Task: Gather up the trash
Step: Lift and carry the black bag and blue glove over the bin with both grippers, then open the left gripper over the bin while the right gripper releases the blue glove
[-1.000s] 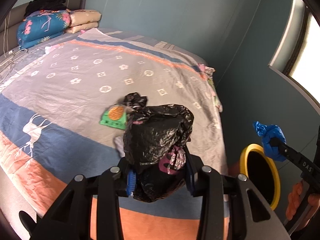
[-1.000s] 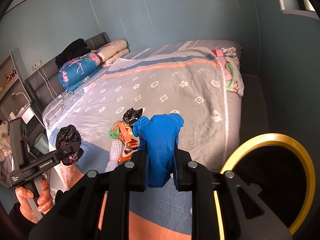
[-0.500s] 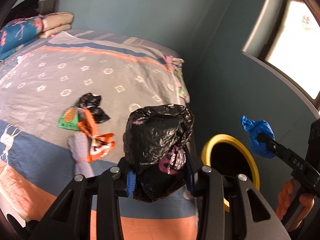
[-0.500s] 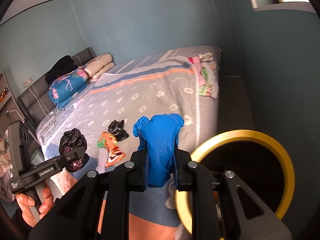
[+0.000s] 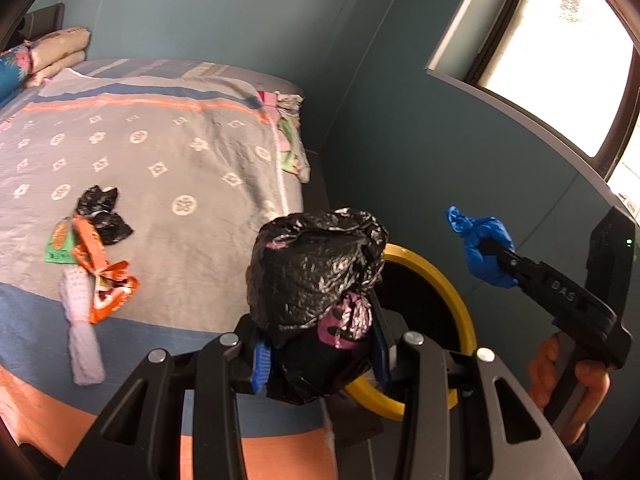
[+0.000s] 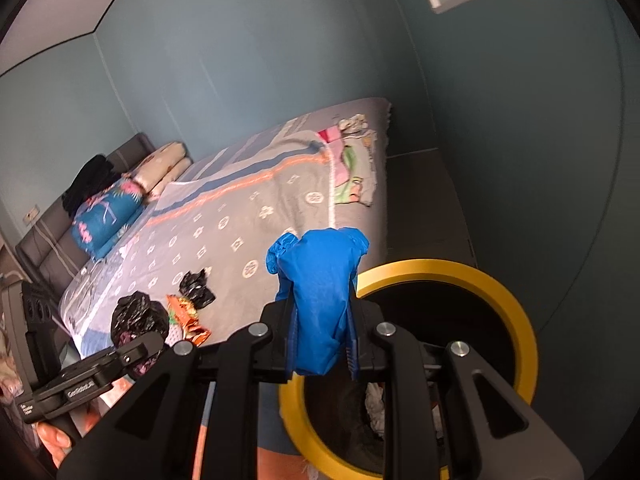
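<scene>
Nearest, the left gripper [image 5: 320, 364] was clamped on a crumpled black bag [image 5: 316, 268], and the right gripper [image 6: 322, 344] was clamped on a wad of blue plastic [image 6: 320, 288]. Each load stood up between its jaws and appeared secure.

Just beyond both, on the floor at the foot of the bed [image 5: 168, 148], stood the bin with a yellow rim [image 6: 516, 308], already holding some scraps. In the right wrist view the blue wad sat over the rim's near left edge rather than the opening; in the left wrist view the black bag likewise overlapped that edge.

Judgement: the step in hand was carrying both loads to the bin. To do it well, each gripper should be brought over the middle of the opening and lowered before letting go, one at a time, so the light plastic does not catch the rim.

Further off, on the bed, lay an orange wrapper [image 5: 106, 276], a green packet [image 5: 58, 246], a white wrapper [image 5: 82, 336] and a small black scrap [image 5: 102, 214], not yet collected.
</scene>
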{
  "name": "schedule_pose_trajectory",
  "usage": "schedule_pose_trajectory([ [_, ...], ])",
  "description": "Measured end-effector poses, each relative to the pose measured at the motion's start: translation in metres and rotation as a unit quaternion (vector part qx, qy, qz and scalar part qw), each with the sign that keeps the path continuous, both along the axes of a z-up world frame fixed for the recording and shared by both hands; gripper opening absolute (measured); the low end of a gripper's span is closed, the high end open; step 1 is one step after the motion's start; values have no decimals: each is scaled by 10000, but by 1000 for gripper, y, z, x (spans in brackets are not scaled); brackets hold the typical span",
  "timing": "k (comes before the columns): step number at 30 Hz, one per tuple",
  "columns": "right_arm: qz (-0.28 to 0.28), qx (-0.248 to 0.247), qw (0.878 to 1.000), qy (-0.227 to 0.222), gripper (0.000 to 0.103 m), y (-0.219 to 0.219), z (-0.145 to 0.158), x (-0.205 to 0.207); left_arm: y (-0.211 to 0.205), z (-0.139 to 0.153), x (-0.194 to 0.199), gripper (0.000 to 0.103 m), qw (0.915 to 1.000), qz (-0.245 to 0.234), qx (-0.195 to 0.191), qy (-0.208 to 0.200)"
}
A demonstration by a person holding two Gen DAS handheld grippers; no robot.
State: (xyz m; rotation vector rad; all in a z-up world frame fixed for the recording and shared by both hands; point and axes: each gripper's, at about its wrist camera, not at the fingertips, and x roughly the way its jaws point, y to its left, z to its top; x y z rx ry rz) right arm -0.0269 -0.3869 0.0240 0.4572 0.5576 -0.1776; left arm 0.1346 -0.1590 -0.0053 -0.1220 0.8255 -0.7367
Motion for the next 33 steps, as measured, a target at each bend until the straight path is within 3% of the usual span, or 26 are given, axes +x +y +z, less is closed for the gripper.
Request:
schedule_pose_trajectory([
  [20,-369,550,9976,198,19,-48,-43,3,-87,-23,-13,39,9942,-1034,271,84],
  [26,-399,716,9964,200,26,-58,-48,4,-101,-24,-19,50,9915,-1270,273,5],
  [33,-577,749,9954,161,38,-64,-44,-1,-90,-21,-18,72,9929,-1188,97,25],
])
